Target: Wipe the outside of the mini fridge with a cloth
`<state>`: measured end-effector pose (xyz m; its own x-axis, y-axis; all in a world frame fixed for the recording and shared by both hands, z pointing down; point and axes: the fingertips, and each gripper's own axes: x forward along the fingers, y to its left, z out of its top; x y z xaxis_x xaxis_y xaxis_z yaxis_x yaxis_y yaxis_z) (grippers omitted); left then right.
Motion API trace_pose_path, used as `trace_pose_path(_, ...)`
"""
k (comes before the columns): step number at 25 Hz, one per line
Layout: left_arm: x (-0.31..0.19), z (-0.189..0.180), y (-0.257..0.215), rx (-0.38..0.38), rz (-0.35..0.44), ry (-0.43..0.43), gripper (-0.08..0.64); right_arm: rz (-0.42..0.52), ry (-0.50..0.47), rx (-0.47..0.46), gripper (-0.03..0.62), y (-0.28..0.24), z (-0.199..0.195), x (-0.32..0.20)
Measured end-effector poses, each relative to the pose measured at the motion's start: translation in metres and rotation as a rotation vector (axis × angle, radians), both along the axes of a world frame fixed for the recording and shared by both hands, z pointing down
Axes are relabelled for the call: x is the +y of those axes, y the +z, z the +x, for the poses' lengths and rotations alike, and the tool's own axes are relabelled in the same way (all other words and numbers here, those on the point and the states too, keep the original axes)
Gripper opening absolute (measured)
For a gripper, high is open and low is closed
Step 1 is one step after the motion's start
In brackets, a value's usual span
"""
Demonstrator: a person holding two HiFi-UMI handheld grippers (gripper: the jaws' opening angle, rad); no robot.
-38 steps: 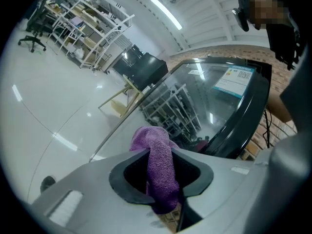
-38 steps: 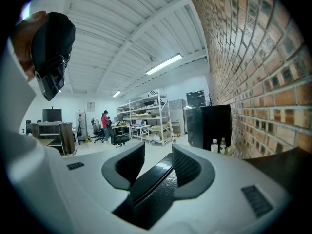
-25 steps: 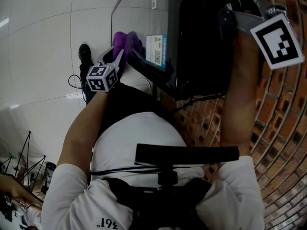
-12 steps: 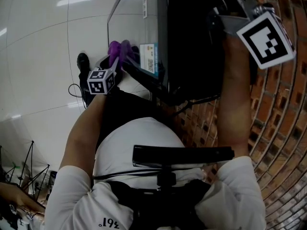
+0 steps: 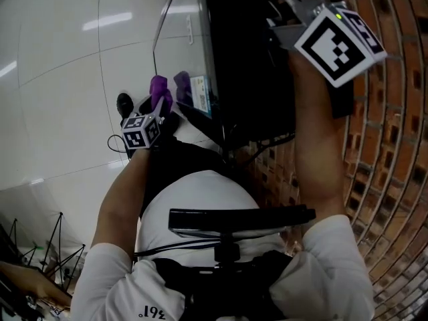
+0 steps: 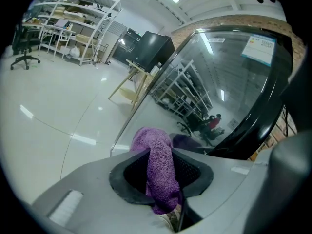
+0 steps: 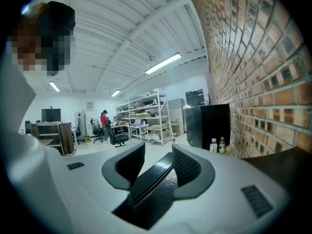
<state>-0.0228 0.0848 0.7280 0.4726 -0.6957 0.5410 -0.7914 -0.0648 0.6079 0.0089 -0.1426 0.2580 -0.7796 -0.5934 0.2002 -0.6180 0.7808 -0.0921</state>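
— While you look down past the white shirt [image 5: 194, 199], what does each hand hold?

— The left gripper [image 5: 162, 108] is clamped on a purple cloth [image 6: 158, 152]. The cloth hangs folded between its 2 jaws and sticks out past the tips. The right gripper [image 7: 155, 172] is clenched on the mini fridge [image 5: 247, 59]: a black edge, part rough and part glossy, fills the gap between both pads.

— Where is the cloth on the fridge?

— At the glass door [image 6: 219, 82], near one of its corners. Its purple reflection shows in the glass just beside it. Whether it presses on the glass I cannot tell.

— And the 2 arms?

— Both are bare below the sleeves. The left one reaches to the door side. The right one reaches along the fridge's black side, and its marker cube [image 5: 338, 42] sits up by the bricks.

— Anything on the door?

— 1 blue and white sticker [image 6: 261, 50], well apart from the cloth in the left gripper view.

— And further off?

— A brick wall [image 5: 394, 146] runs close beside the fridge, and a pale glossy floor [image 5: 60, 79] spreads out on the door side. White shelves [image 6: 73, 23] stand far across the room. Along the bricks there is a black cabinet [image 7: 209, 123] with 2 bottles [image 7: 217, 144] in front of it.
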Motion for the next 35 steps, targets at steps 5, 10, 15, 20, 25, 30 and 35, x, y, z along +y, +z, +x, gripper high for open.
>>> trace_pose_path(5, -0.014, -0.015, -0.049, 0.053, 0.076, -0.048, 0.106, 0.004, 0.010, 0.004, 0.166, 0.000, 0.003, -0.001)
trace_pose_path(10, -0.021, -0.035, -0.107, 0.099, 0.168, -0.088, 0.107, 0.006, 0.011, 0.007, 0.166, 0.001, 0.003, -0.001)
trace_pose_path(15, -0.024, -0.044, -0.163, 0.119, 0.248, -0.091, 0.107, 0.018, 0.009, 0.005, 0.166, 0.001, 0.004, -0.001)
trace_pose_path(20, -0.021, -0.047, -0.202, 0.136, 0.289, -0.085, 0.107, 0.024, 0.008, 0.009, 0.166, 0.003, 0.005, -0.002)
trace_pose_path(25, -0.021, -0.053, -0.225, 0.140, 0.313, -0.087, 0.107, 0.024, 0.007, 0.011, 0.166, 0.004, 0.005, -0.001)
trace_pose_path(30, -0.028, -0.053, -0.243, 0.153, 0.340, -0.086, 0.107, 0.020, 0.006, 0.017, 0.166, 0.006, 0.004, -0.001)
trace_pose_path(35, -0.039, -0.055, -0.266, 0.173, 0.371, -0.088, 0.107, 0.007, 0.025, 0.029, 0.166, 0.009, 0.006, 0.001)
